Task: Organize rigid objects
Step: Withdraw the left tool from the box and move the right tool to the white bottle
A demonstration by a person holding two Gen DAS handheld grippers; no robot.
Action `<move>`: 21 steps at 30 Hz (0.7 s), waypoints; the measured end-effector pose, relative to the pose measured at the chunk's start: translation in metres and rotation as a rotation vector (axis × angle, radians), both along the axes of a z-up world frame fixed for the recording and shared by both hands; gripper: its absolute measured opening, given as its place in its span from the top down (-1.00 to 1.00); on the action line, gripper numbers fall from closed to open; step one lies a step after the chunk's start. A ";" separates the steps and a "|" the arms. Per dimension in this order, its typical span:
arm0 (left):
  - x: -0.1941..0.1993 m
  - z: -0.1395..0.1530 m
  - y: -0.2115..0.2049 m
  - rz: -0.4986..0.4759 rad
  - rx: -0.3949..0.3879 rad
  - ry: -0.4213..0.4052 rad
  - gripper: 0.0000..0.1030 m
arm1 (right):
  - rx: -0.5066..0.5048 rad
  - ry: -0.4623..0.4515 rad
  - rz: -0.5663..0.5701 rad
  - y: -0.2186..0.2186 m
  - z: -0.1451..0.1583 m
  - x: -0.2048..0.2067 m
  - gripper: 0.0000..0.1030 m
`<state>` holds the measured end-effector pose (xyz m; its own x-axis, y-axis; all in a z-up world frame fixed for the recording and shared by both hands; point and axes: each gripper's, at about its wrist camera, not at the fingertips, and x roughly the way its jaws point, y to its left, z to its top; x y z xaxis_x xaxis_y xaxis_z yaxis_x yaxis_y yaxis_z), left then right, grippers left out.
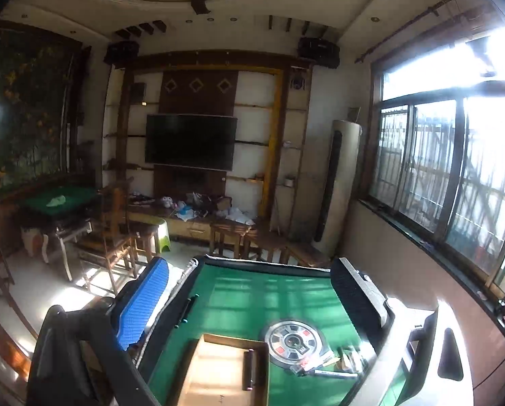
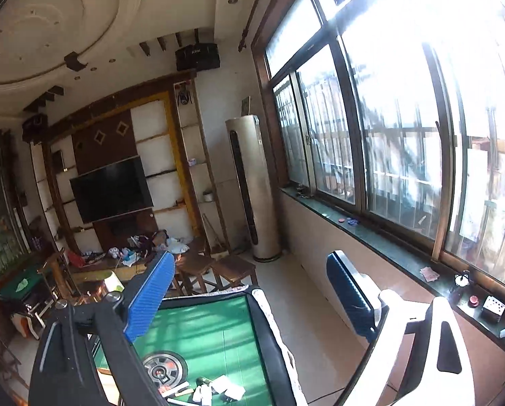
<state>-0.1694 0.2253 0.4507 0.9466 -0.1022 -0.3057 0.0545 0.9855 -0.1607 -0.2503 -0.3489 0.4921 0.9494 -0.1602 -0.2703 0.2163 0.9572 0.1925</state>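
Both tongs, left (image 1: 249, 291) and right (image 2: 252, 291), gape empty above the green counter (image 1: 239, 304). Nothing grasped yet, I judge. Next: descend toward the small-item pile (image 1: 333, 362) near the wooden tray (image 1: 218, 372).

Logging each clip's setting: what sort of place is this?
Probably a home living room doubling as a mahjong room: a green-felt mahjong table in front, a wall-mounted TV in a wooden media unit, and a floor-standing air conditioner beside large windows.
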 end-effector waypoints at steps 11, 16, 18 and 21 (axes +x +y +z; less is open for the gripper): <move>0.065 -0.235 -0.090 -0.246 -0.156 0.410 -0.91 | 0.047 0.555 0.468 0.128 -0.375 0.134 -0.07; 0.067 -0.302 -0.108 -0.245 -0.147 0.499 -0.90 | 0.161 0.696 0.401 0.145 -0.463 0.182 0.31; 0.065 -0.313 -0.107 -0.233 -0.115 0.501 -0.90 | 0.116 0.711 0.341 0.145 -0.473 0.197 0.31; 0.063 -0.320 -0.113 -0.252 -0.075 0.479 -0.90 | 0.170 0.717 0.306 0.137 -0.483 0.217 0.31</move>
